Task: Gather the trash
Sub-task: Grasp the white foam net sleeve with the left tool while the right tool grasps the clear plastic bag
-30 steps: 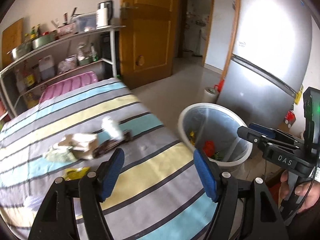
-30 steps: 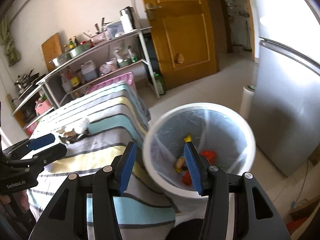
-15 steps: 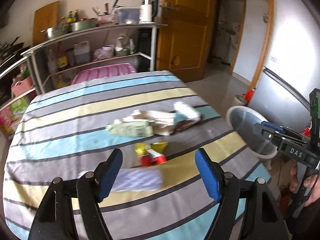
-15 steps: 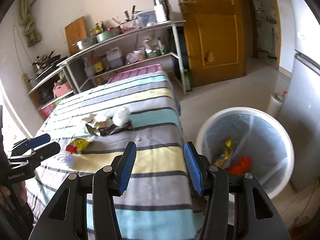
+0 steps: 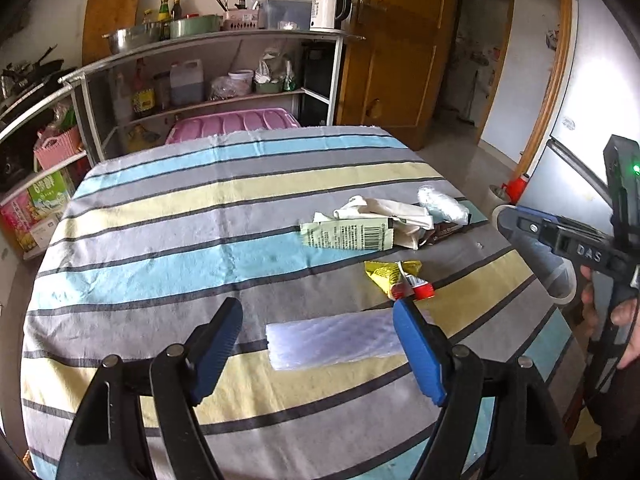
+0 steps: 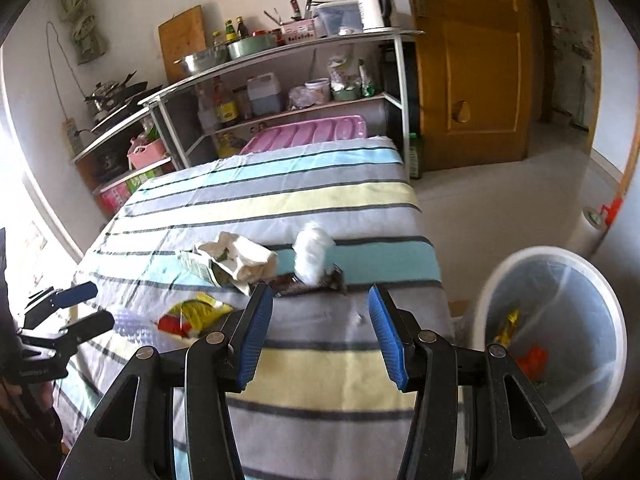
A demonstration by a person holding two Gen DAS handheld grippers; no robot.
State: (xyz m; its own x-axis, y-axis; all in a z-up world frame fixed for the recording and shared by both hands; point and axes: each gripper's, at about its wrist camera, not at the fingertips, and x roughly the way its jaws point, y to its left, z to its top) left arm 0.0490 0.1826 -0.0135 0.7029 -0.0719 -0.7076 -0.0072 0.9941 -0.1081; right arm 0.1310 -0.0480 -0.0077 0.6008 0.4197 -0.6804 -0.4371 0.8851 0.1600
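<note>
Both tools, left tool [image 5: 318,354] and right tool [image 6: 320,328], hover spread wide above the striped tablecloth [image 5: 180,240].

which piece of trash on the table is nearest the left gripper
The clear plastic wrapper, lying flat just ahead of the open left gripper. The yellow-red packet, green packet and white wads lie farther off.

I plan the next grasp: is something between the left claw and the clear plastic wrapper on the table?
Nothing visible is. The left claw is open, and the clear plastic wrapper lies flat on the striped tablecloth directly ahead between its fingers.
</note>
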